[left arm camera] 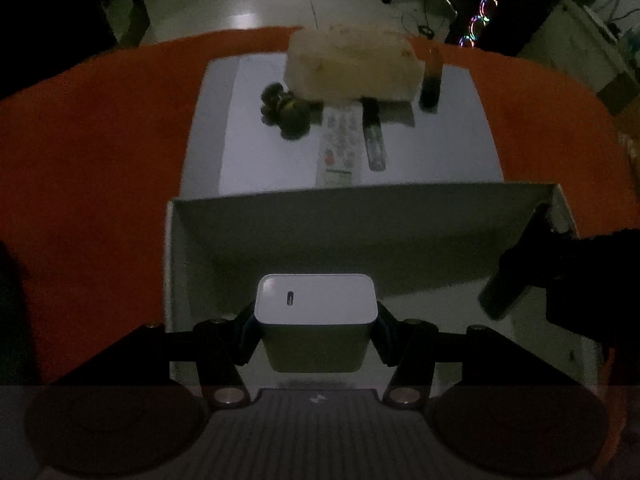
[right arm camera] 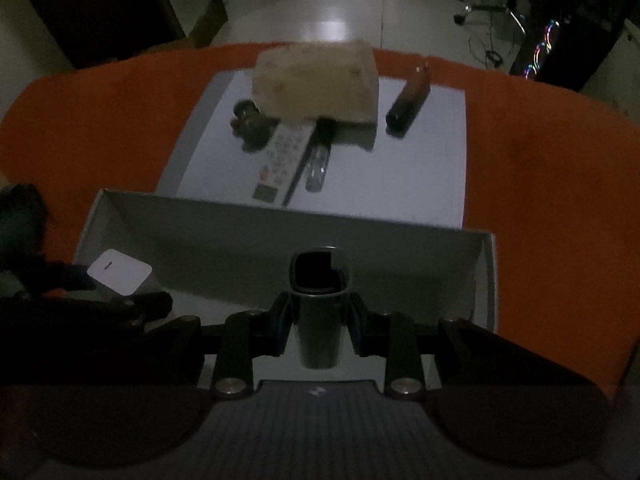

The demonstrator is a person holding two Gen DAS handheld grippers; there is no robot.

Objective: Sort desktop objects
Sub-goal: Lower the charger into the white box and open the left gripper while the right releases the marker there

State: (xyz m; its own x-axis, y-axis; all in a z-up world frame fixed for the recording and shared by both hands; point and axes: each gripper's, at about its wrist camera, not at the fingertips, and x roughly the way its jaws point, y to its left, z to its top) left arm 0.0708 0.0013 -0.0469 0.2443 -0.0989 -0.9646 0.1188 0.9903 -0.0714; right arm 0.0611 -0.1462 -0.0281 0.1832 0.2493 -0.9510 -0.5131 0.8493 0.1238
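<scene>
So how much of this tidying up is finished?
Nothing visibly lies loose in the grey box yet. In hand: the left claw grips a white charger and the right claw a dark cup-like item, both over the box. Left on the white mat: a remote, a dark figurine, a brown stapler-like item, a beige pouch.

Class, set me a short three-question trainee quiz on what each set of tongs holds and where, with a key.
1. True or false: the left tongs grip a white charger.
2. What do the right tongs hold? A) remote B) dark cup C) tissue pack
3. Fill in: both tongs are over the open grey ____.

Key:
1. True.
2. B, the dark cup; the remote lies on the white mat.
3. Box.
</scene>
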